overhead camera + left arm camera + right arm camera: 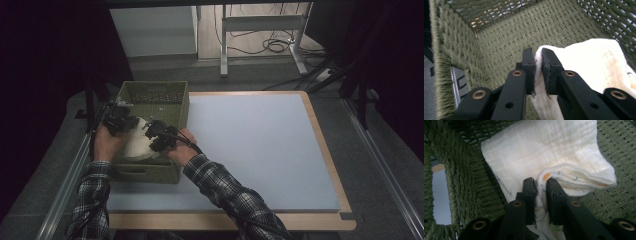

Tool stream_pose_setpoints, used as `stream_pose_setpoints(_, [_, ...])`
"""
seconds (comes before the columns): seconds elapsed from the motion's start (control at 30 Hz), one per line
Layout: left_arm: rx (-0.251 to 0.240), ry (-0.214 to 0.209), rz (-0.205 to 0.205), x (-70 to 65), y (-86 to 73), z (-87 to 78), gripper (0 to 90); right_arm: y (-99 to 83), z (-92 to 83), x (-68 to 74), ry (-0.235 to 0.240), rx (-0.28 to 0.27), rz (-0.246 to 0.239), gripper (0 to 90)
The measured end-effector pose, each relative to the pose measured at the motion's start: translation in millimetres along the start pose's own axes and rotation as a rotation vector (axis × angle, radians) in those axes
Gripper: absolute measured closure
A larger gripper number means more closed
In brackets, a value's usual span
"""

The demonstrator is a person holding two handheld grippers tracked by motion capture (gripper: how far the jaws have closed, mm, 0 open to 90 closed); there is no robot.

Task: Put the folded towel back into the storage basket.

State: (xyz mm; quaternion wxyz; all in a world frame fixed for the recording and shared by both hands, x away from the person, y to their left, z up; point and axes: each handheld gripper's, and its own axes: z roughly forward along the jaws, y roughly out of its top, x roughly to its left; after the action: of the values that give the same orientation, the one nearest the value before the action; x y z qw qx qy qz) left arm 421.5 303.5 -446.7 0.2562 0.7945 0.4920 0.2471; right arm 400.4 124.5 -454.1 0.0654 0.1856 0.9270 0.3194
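Cloth (139, 145), cream and folded, lies inside the green woven basket (176, 107) at the table's (260, 145) left. Left gripper (538, 68) pinches one edge, right gripper (540, 195) pinches another fold, both jaws almost together on fabric, probably so it goes down flat.

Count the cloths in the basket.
1. A cream cloth lies folded inside the green woven basket, with both tongs at its edge. Others may be hidden beneath it.

Cloth (139, 145) in basket (170, 90), basket on mat's (260, 150) left edge.
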Motion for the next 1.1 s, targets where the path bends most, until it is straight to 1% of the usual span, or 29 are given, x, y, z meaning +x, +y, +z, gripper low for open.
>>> stream_pose_setpoints(0.03, [0.000, 0.005, -0.002, -0.5, 0.0, 1.5, 73.2, 0.0, 0.1, -0.5, 0.001, -0.004, -0.004, 66.8])
stream_pose_setpoints(0.13, [-0.012, 0.006, -0.017, -1.3, 0.7, 2.9, 66.2, 0.3, -2.0, -0.7, -0.006, -0.017, -0.005, 63.0])
stream_pose_setpoints(0.23, [-0.025, 0.003, -0.026, -1.9, 2.7, 1.3, 62.7, 0.6, -6.1, -3.5, -0.016, -0.040, 0.004, 59.7])
stream_pose_setpoints(0.33, [-0.044, -0.002, -0.038, -2.5, 4.9, -1.6, 58.7, 0.5, -10.9, -6.0, -0.010, -0.059, 0.015, 57.1])
stream_pose_setpoints(0.4, [-0.058, -0.005, -0.048, -3.4, 6.2, -3.4, 55.1, 0.0, -15.2, -6.5, -0.016, -0.074, 0.025, 51.4])
stream_pose_setpoints(0.43, [-0.064, -0.009, -0.054, -3.9, 6.9, -4.0, 54.0, -0.6, -17.4, -7.3, -0.020, -0.075, 0.028, 50.0])
stream_pose_setpoints(0.53, [-0.078, -0.024, -0.067, -5.9, 8.9, -5.3, 49.8, -4.1, -24.3, -10.6, -0.021, -0.090, 0.039, 43.3])
stream_pose_setpoints(0.6, [-0.089, -0.032, -0.077, -7.9, 10.5, -5.7, 45.8, -7.4, -30.4, -14.4, -0.021, -0.114, 0.049, 38.8])
stream_pose_setpoints(0.63, [-0.094, -0.037, -0.082, -9.0, 11.5, -5.8, 44.5, -8.4, -32.5, -15.4, -0.021, -0.118, 0.054, 38.0])
stream_pose_setpoints(0.7, [-0.111, -0.045, -0.096, -11.4, 13.6, -6.1, 40.5, -10.8, -37.8, -17.9, -0.026, -0.130, 0.053, 34.6])
stream_pose_setpoints(0.77, [-0.125, -0.064, -0.109, -13.6, 15.5, -6.8, 37.7, -13.2, -43.1, -19.7, -0.036, -0.137, 0.051, 30.0])
stream_pose_setpoints(0.83, [-0.132, -0.083, -0.117, -16.5, 17.6, -6.7, 33.8, -16.0, -48.8, -21.6, -0.041, -0.151, 0.055, 27.5])
stream_pose_setpoints(0.97, [-0.145, -0.105, -0.115, -23.4, 21.7, -8.4, 26.9, -22.7, -58.7, -27.0, -0.048, -0.176, 0.053, 22.5])
stream_pose_setpoints(1.1, [-0.156, -0.147, -0.136, -30.5, 24.8, -9.0, 21.4, -31.6, -67.1, -33.1, -0.045, -0.181, 0.067, 19.3])
